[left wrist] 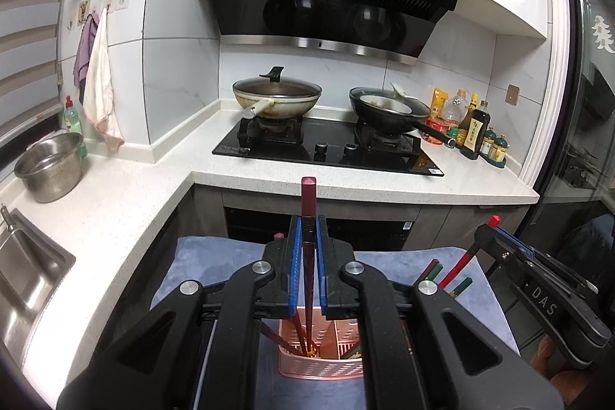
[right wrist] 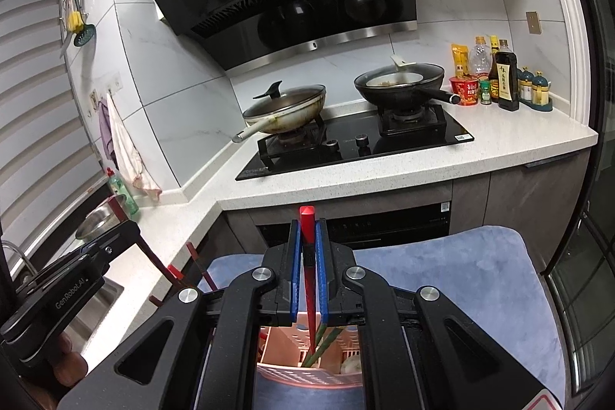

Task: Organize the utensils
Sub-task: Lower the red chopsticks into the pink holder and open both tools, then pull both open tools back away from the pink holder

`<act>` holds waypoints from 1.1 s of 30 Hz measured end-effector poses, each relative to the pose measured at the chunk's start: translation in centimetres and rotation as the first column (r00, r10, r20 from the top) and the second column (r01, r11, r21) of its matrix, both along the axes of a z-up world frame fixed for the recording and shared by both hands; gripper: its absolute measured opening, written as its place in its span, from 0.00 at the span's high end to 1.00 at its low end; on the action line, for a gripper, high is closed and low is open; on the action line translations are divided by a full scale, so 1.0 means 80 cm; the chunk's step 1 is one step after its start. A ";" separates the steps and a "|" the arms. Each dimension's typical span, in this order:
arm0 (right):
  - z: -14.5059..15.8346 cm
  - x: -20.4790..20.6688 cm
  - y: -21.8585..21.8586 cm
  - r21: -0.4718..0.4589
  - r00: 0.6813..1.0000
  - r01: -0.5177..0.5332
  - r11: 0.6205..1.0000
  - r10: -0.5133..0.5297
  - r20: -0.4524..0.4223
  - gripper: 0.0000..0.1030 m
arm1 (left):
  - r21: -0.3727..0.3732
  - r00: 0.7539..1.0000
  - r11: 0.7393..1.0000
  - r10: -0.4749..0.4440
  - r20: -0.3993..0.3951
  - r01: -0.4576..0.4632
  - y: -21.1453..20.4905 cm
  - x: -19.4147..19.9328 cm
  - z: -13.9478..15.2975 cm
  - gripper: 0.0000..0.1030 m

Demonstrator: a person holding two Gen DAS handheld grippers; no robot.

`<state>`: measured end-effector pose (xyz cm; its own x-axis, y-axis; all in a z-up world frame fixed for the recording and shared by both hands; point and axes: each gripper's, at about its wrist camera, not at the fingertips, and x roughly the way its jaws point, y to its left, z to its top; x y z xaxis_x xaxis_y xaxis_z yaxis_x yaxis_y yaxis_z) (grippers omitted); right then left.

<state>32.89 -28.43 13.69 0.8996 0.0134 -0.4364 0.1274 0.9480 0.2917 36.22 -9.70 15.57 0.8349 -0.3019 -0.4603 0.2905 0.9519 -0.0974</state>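
The left gripper [left wrist: 308,248] was clamped on a dark maroon chopstick [left wrist: 308,202], a slim square-ended stick held between its ribbed blue pads, its top poking above the fingertips and its lower end reaching down into the pink utensil basket [left wrist: 321,364] just beneath. That basket was slotted plastic, rectangular and split into compartments, and it sat on a soft blue-grey velvety cloth [left wrist: 215,256]. The right gripper [right wrist: 308,248] was likewise closed on a bright red chopstick [right wrist: 307,218], whose tip dipped into the same basket beside green chopsticks [right wrist: 324,342] leaning there. Only the left wrist view showed the stainless perforated bowl [left wrist: 50,166] in full on the speckled white bench [left wrist: 115,218], the steel sink [left wrist: 27,275] and loose red and green sticks [left wrist: 461,285] standing by the right gripper's side. Only the right wrist view showed a pale rounded item [right wrist: 351,364] in the basket's right compartment and the left gripper from the side, with part of a hand [right wrist: 67,364] under it. Both views took in the glossy black hob [left wrist: 326,148], a lidded cream wok [left wrist: 276,97] and a black frying pan [left wrist: 390,110].
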 end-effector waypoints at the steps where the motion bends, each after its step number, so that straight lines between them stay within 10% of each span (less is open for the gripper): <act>1: -0.001 0.001 0.000 0.000 1.000 -0.001 1.000 0.001 -0.003 0.93 | -0.003 1.000 1.000 0.000 -0.005 0.000 0.001 0.001 -0.002 0.93; 9: -0.009 -0.002 0.003 -0.018 1.000 0.003 1.000 -0.003 -0.015 0.83 | -0.006 0.999 0.999 0.042 0.000 -0.042 0.004 -0.001 -0.007 0.68; 33: -0.026 -0.085 0.052 -0.169 0.993 -0.060 0.984 0.042 -0.107 0.68 | 0.081 0.995 0.994 0.080 -0.063 -0.075 0.026 -0.063 -0.036 0.56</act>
